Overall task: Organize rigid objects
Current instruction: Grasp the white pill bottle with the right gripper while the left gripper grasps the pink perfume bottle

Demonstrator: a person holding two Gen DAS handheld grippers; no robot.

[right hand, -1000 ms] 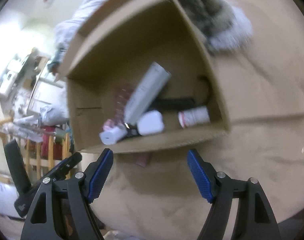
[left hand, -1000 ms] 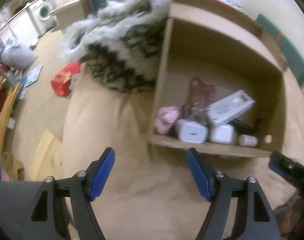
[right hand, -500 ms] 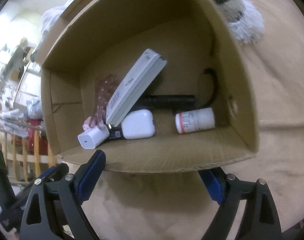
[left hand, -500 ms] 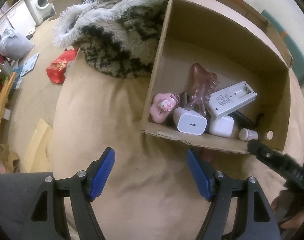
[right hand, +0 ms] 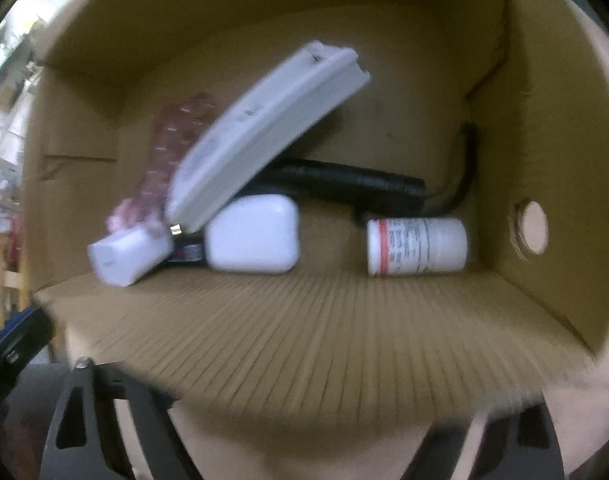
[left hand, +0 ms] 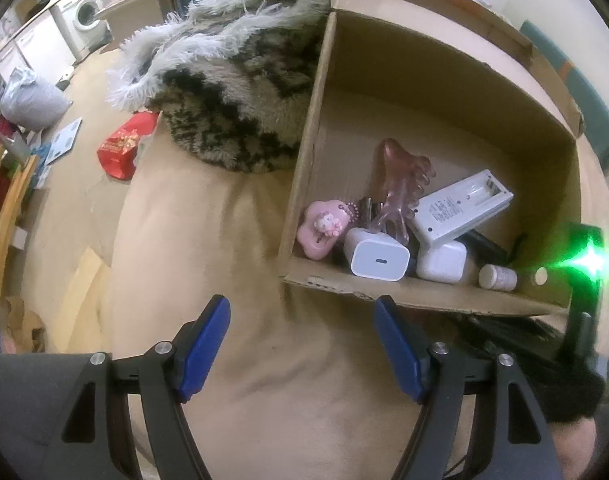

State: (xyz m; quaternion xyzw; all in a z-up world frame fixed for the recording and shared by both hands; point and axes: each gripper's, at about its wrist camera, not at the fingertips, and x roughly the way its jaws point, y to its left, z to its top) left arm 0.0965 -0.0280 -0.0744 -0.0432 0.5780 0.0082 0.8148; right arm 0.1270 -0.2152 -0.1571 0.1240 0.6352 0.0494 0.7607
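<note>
1. The left gripper (left hand: 302, 346) is low in the middle of the left wrist picture. Its blue tongs are spread apart with nothing between them. Under them is only the tan cushion (left hand: 224, 264).
2. The cardboard box (left hand: 304, 184) sits on the cushion at the right of that picture, open at the top.
3. The small things lie in a heap by the box's near wall: a pink charm (left hand: 320, 228), a white plug (left hand: 378, 258), a pink hair clip (left hand: 400, 184), a second white plug (left hand: 442, 262) and a white pill bottle (left hand: 498, 277).
4. A long white charger (left hand: 460, 208) leans tilted on top of the heap.
5. A black tube (right hand: 352, 186) lies behind the bottle.
6. The right gripper (right hand: 296, 432) is at the bottom of the right wrist picture. Its arms stand wide, and the tongs have just been closing a little. The box's near wall hides the tips, so I cannot tell what is between them.
7. A fluffy blanket (left hand: 232, 92) lies at the upper left, touching the box.
</note>
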